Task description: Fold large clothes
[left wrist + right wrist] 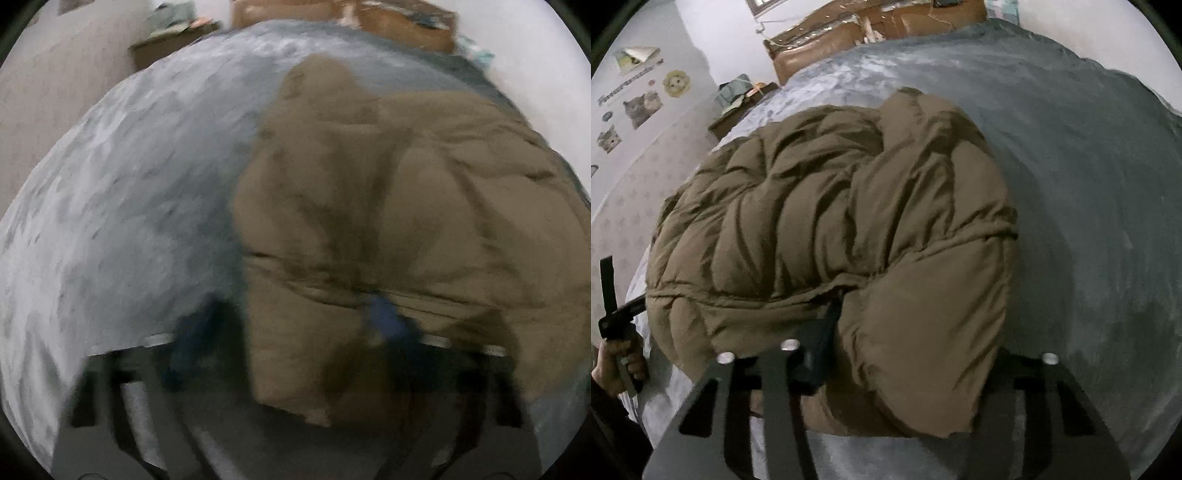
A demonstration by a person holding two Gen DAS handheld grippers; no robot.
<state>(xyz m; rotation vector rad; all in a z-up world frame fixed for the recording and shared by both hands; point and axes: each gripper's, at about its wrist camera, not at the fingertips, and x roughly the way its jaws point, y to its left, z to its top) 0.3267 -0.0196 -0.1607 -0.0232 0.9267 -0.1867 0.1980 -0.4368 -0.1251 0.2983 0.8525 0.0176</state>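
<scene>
A brown quilted puffer jacket (388,206) lies bunched on a grey-blue bedspread (129,184). In the blurred left wrist view my left gripper (291,332) has its fingers spread on either side of the jacket's near hem, one blue fingertip (384,321) pressed into the fabric. In the right wrist view the jacket (831,229) fills the middle, and my right gripper (905,343) has its near edge draped between its fingers; the left finger (820,343) shows, the right one is hidden under the fabric. The left gripper and the hand holding it (620,332) show at the left edge.
A brown headboard (820,40) stands at the far end of the bed. A bedside table with clutter (738,99) is at the far left. A wall with stickers (639,103) runs along the left. Bare bedspread (1089,184) lies to the right of the jacket.
</scene>
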